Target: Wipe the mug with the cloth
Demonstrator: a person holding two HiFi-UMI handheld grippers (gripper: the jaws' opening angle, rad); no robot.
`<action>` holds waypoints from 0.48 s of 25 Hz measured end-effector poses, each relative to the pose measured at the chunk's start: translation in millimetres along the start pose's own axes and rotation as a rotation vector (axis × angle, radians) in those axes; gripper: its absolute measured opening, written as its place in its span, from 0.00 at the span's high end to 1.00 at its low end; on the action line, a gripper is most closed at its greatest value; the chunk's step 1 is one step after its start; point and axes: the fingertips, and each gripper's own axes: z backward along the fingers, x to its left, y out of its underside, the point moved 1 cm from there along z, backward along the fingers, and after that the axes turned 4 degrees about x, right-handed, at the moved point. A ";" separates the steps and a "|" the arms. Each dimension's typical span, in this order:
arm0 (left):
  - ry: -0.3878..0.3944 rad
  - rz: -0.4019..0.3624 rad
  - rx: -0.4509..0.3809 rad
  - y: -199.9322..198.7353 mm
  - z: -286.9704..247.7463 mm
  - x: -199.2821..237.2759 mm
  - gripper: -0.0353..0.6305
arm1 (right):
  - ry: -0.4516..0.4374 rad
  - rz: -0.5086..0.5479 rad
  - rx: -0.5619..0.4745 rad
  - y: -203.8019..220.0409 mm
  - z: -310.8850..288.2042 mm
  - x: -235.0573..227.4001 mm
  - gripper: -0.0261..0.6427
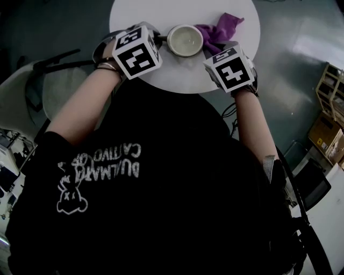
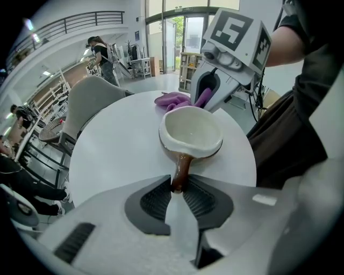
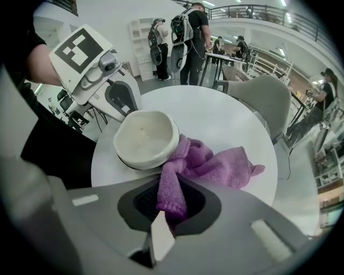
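A cream mug (image 1: 185, 40) with a brown handle stands on the round white table (image 1: 150, 13). My left gripper (image 2: 179, 189) is shut on the mug's handle (image 2: 181, 169), the pads pressing its end. The mug (image 2: 192, 132) sits upright just beyond the jaws. A purple cloth (image 3: 215, 164) lies against the mug's (image 3: 146, 138) right side and spreads over the table. My right gripper (image 3: 171, 203) is shut on a bunched corner of the cloth. In the head view the cloth (image 1: 217, 29) lies right of the mug, with the right gripper (image 1: 215, 52) just below it.
A grey chair (image 2: 94, 102) stands beyond the table's far side. Several people stand or sit farther off in the hall. A wooden shelf unit (image 1: 329, 86) and a cardboard box (image 1: 325, 134) stand on the floor to the right.
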 end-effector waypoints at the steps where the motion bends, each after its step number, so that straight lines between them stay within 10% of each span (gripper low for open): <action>1: -0.002 0.002 0.004 1.0 -0.6 0.4 0.84 | -0.003 0.002 -0.002 0.2 -1.2 1.2 0.91; 12: 0.000 0.056 0.043 5.0 -1.8 -6.6 0.85 | -0.056 0.013 -0.031 8.3 -2.0 18.7 0.91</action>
